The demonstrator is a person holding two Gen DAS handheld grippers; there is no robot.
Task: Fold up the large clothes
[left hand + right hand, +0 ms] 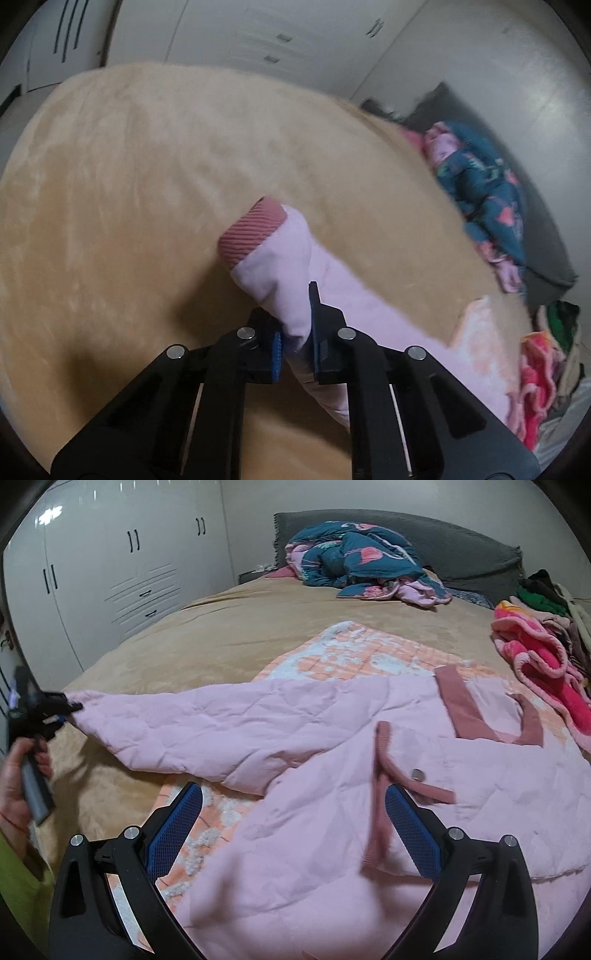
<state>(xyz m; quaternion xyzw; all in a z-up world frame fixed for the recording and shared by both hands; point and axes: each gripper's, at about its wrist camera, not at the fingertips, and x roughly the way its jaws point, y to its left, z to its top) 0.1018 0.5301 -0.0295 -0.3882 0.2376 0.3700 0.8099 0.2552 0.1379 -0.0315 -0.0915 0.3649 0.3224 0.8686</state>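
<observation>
Your pink quilted jacket (332,775) lies spread across the tan bed (229,627), partly over a peach-and-white checked blanket (354,646), its one sleeve (295,266) stretched out to the side. Your left tongs (297,343) are clamped on that sleeve just behind its ribbed rose cuff (251,232). Your right tongs (291,830) stand wide apart above the jacket's front, gripping nothing. A teal flowered quilt (351,557) is heaped near the grey headboard (461,542); a pile of clothes (543,627) sits at the bed's far edge.
</observation>
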